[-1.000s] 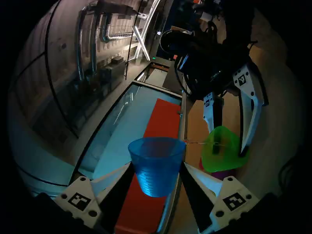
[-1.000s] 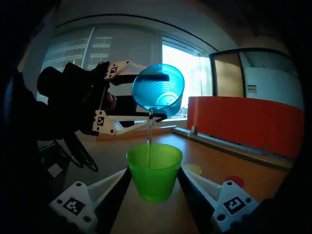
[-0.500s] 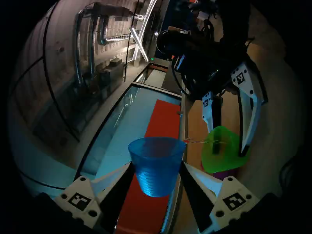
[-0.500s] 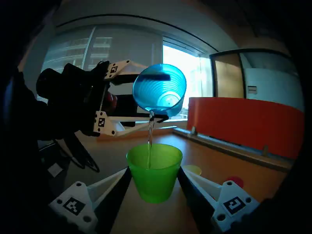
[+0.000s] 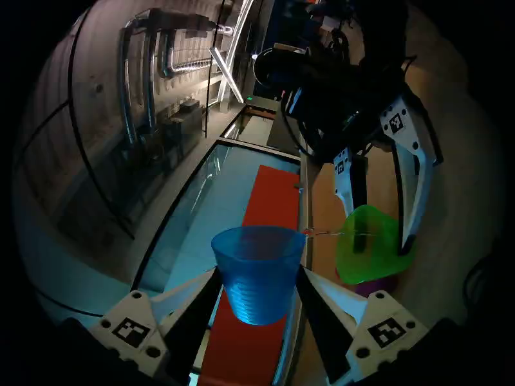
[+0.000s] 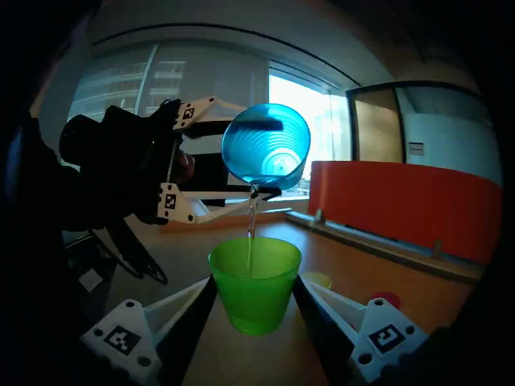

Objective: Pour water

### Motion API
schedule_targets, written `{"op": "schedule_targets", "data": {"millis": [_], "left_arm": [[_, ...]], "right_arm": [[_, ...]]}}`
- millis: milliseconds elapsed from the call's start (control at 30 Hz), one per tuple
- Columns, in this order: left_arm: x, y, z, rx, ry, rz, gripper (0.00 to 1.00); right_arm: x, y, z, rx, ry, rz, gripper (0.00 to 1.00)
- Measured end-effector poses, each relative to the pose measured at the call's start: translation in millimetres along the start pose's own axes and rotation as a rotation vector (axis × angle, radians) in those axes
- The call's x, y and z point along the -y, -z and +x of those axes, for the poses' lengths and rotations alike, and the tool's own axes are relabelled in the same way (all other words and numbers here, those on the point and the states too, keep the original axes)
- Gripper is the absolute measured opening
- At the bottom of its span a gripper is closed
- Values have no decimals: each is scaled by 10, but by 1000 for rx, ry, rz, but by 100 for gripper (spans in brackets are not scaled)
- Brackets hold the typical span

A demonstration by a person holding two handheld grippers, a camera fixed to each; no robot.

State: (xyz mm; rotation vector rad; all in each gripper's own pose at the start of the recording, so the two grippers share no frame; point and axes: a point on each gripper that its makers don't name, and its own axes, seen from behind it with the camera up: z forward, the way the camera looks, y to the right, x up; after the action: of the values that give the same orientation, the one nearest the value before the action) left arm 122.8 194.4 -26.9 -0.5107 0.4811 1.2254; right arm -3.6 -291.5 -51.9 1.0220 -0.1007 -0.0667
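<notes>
Pouring a thin water stream (image 6: 250, 222) from tilted blue cup (image 6: 265, 147) into green cup (image 6: 255, 302).
Left gripper (image 5: 259, 283) clamps the ribbed blue cup; right gripper (image 6: 255, 286) clamps the smooth green cup.

No readable words, patterned squares (image 6: 122, 340) on right gripper (image 6: 255, 286) — no lettering, wall notice (image 6: 416, 147) — too small

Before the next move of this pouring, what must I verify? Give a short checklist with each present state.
1. The left gripper has its jaws closed on the blue cup: ok.
2. The right gripper has its jaws closed on the green cup: ok.
3. The water stream lands inside the green cup: ok.
4. The green cup is upright: ok.
5. Water level in the green cup: cannot tell.
6. Water left in the blue cup: cannot tell.
</notes>
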Motion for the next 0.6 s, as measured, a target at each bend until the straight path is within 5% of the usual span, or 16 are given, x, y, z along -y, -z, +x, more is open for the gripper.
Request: {"op": "schedule_targets", "data": {"millis": [600], "left_arm": [[9, -15, 9, -3, -38, -7, 80]], "right_arm": [[-2, -3, -5, -1, 5, 3, 86]]}}
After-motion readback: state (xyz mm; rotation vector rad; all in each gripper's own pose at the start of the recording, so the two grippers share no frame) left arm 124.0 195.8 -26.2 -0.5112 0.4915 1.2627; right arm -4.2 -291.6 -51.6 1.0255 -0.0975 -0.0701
